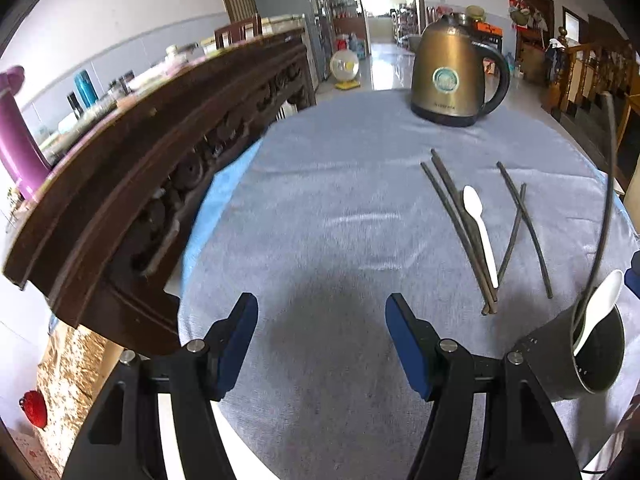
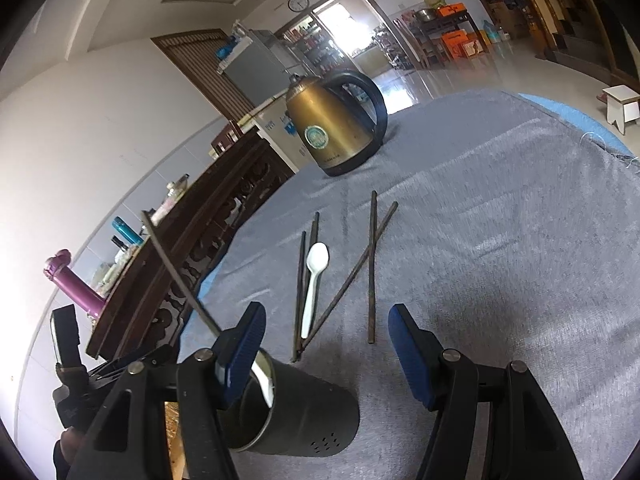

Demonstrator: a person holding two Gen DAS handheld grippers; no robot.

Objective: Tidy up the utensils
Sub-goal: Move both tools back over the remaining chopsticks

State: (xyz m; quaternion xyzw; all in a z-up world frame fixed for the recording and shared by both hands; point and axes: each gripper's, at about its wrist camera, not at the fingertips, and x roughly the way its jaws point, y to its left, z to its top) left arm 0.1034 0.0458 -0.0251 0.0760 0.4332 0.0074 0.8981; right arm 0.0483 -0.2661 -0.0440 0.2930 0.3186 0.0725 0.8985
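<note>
Four dark chopsticks [image 2: 298, 292] lay loose on the table [image 2: 500, 240], and a fifth chopstick [image 2: 180, 276] stood in the one dark holder cup [image 2: 304, 416]. There were two white spoons: one spoon [image 2: 314, 284] lay flat among the loose chopsticks, the other spoon [image 1: 598, 308] sat in the cup. One brass-coloured kettle [image 2: 336, 128] stood at the far side. Two tools were present, the left tool [image 1: 322, 344] and the right tool [image 2: 326, 354], each with two blue-padded fingers.
</note>
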